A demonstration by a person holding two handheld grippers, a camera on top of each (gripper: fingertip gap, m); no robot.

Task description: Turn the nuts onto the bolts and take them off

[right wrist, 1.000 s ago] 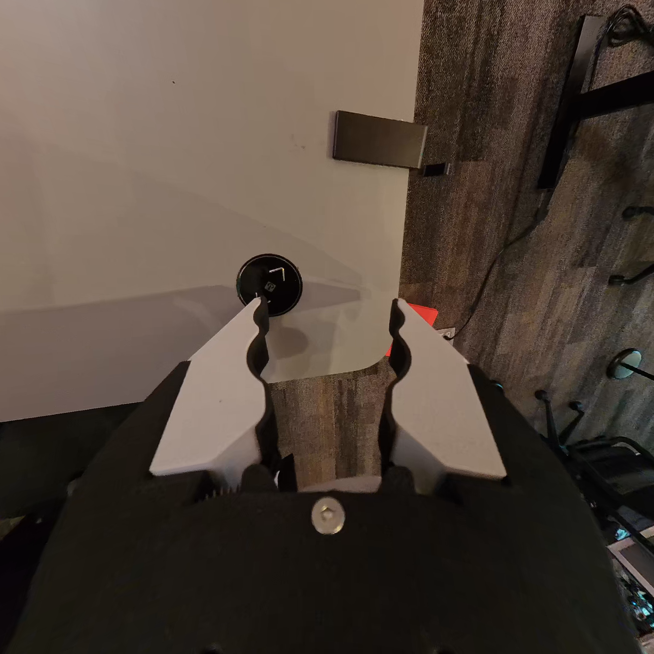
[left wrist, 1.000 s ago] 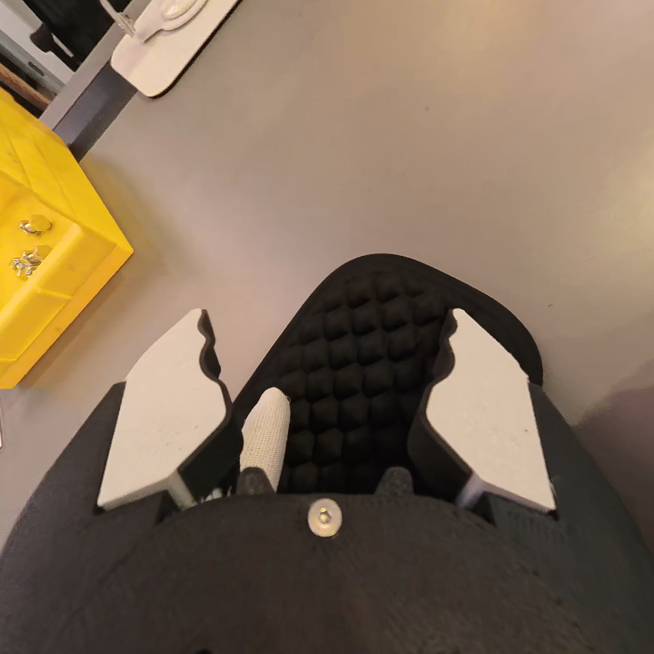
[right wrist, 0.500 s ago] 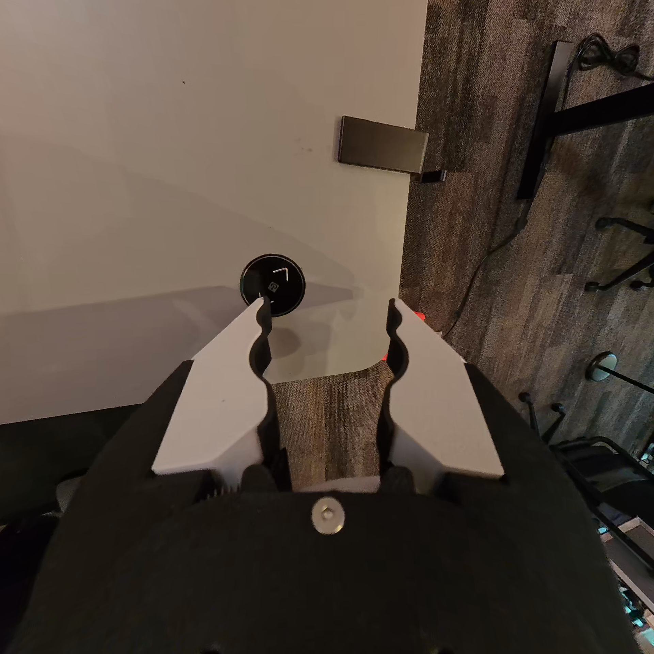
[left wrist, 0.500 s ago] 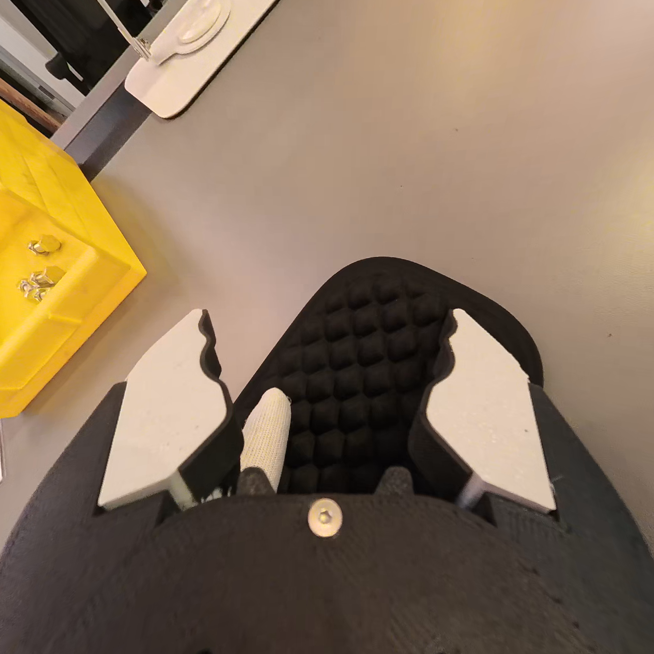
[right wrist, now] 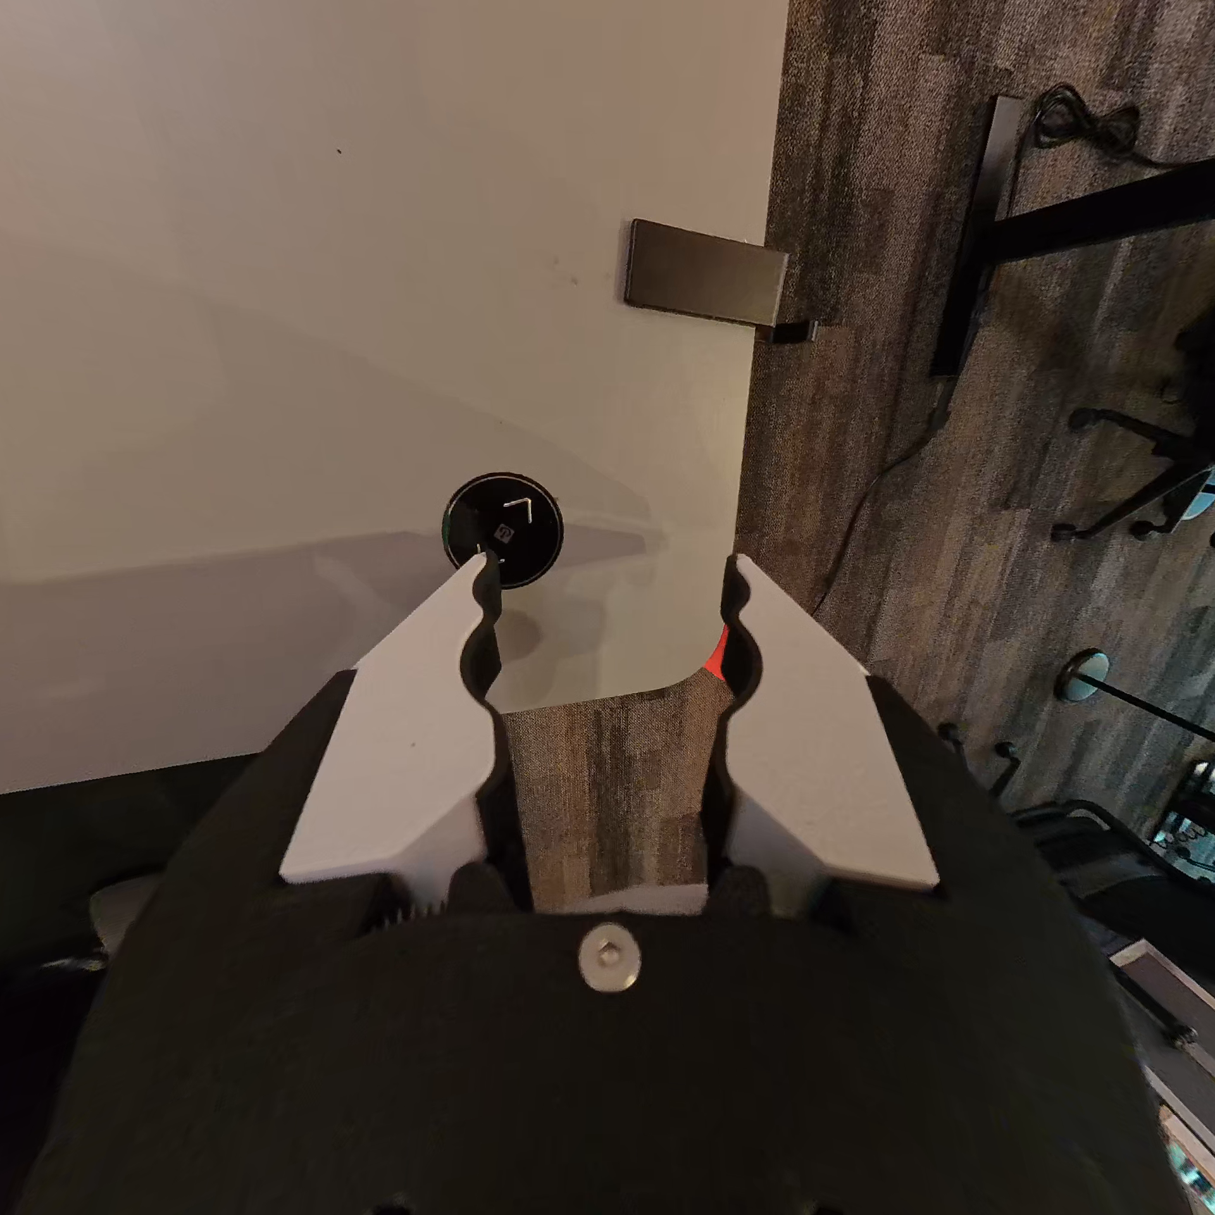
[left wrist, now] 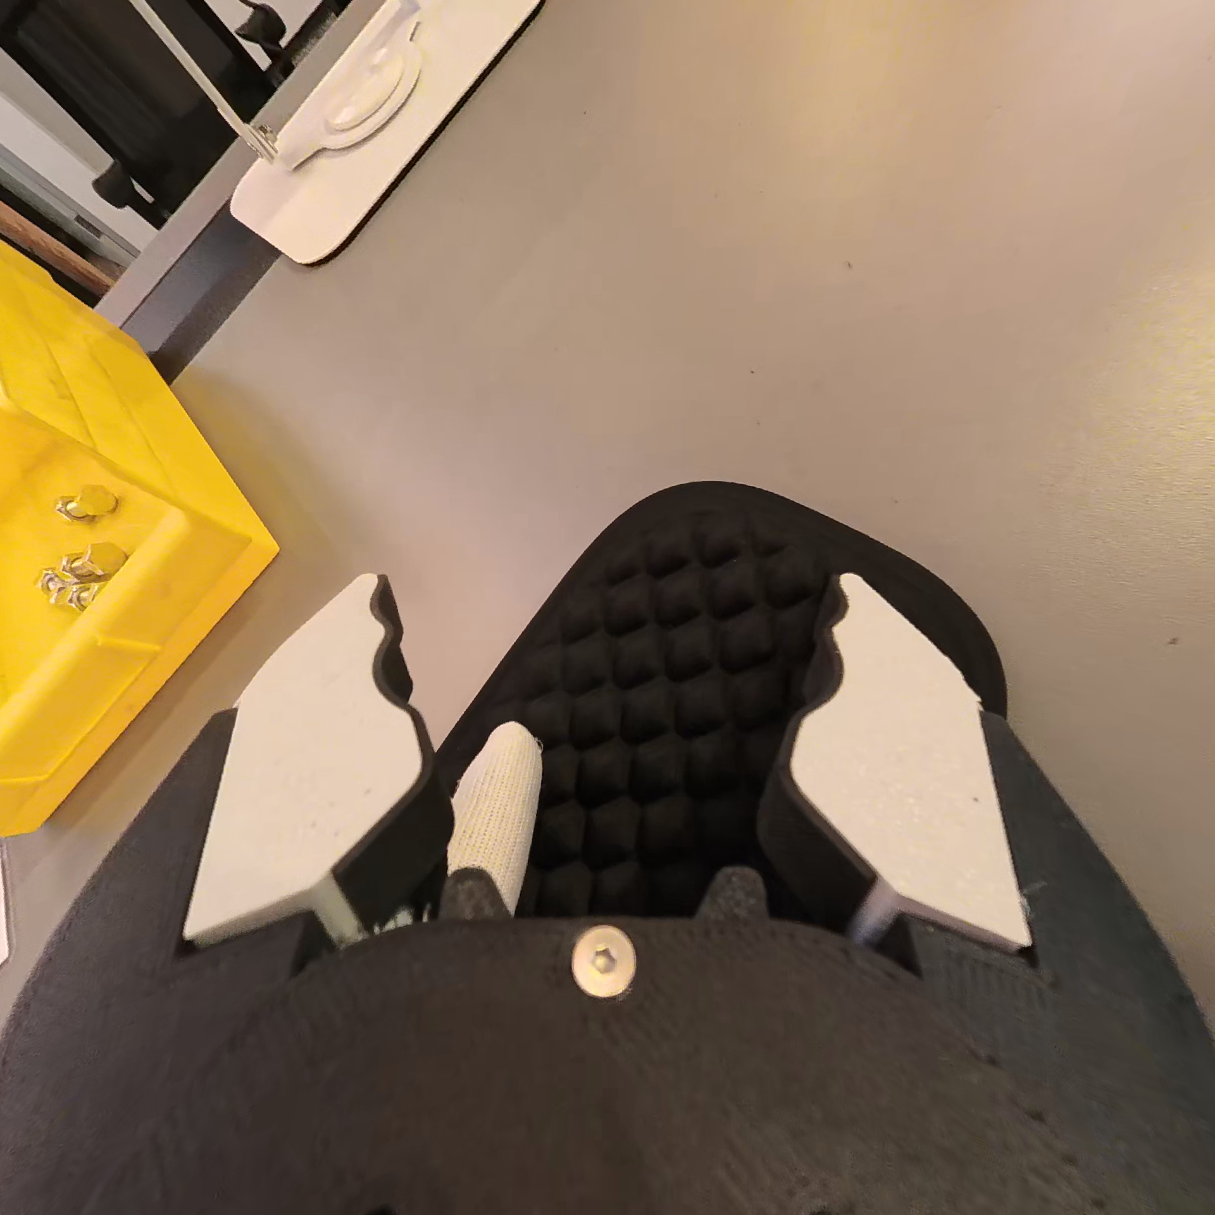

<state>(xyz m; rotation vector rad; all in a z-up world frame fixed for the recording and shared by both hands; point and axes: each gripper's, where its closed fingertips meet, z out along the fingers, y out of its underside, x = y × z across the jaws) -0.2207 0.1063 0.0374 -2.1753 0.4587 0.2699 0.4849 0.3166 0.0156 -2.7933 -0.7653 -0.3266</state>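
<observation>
In the left wrist view a yellow block [left wrist: 98,592] stands at the left on the grey table [left wrist: 657,329]. Silver bolts with nuts [left wrist: 79,552] sit in its upper face. My left gripper [left wrist: 608,585] is wide open and empty, to the right of the block and apart from it, above a black dimpled foam pad [left wrist: 690,657]. A white gloved fingertip [left wrist: 500,789] shows between the fingers near their base. In the right wrist view my right gripper [right wrist: 608,565] is open and empty above the table's corner [right wrist: 624,657], with no nut or bolt in view.
A white flat plate [left wrist: 368,131] lies at the table's far left edge. A round black disc [right wrist: 503,529] sits in the tabletop by my right gripper's left fingertip. A dark rectangular bracket [right wrist: 703,273] is at the table edge. Carpet floor and chair bases [right wrist: 1118,460] lie beyond. The gap from one gripper's tips to the other's is roughly 75 cm.
The left view has shifted so the yellow block and the white plate show further to the right in the frame. The right view has shifted a little. Both grippers stay open and empty.
</observation>
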